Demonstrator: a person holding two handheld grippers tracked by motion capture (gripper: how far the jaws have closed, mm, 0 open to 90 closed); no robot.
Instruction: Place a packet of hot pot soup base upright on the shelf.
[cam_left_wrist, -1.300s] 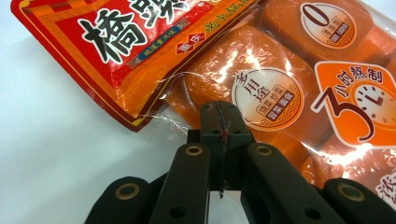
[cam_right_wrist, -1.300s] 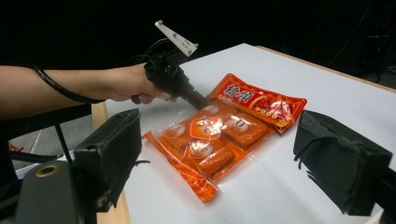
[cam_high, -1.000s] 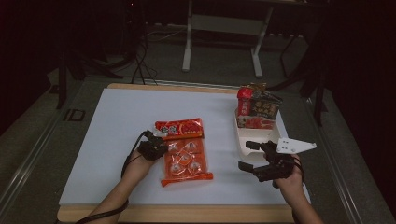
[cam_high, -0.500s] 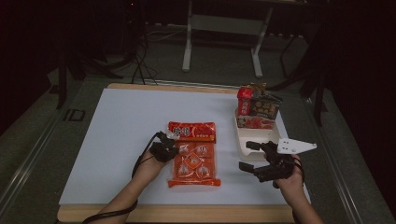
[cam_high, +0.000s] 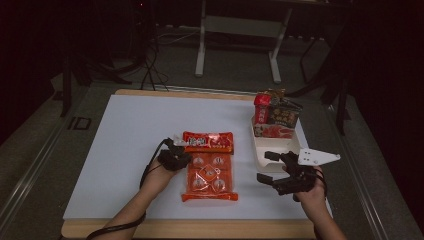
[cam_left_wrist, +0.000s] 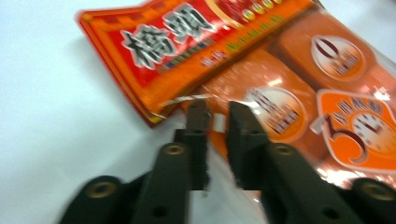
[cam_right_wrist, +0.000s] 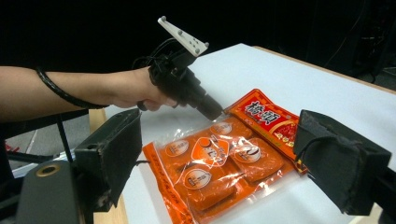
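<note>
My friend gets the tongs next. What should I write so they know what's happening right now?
Left tongs: jaws have just been opening, a narrow gap now, tips at the left edge of the orange snack packet; whether they still pinch it is unclear.
Right tongs: open, empty, beside the white tray.
Packet lies flat mid-table on the white mat. The tray's far end holds other snack packs; its near end is free.
Done: packet slid toward the tray.
Left: probably packing it into the tray.

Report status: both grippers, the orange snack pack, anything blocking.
Left gripper jaws just opening at orange snack pack edge, film between. Right gripper open, idle beside white tray. Pack flat on table; nothing blocking.
</note>
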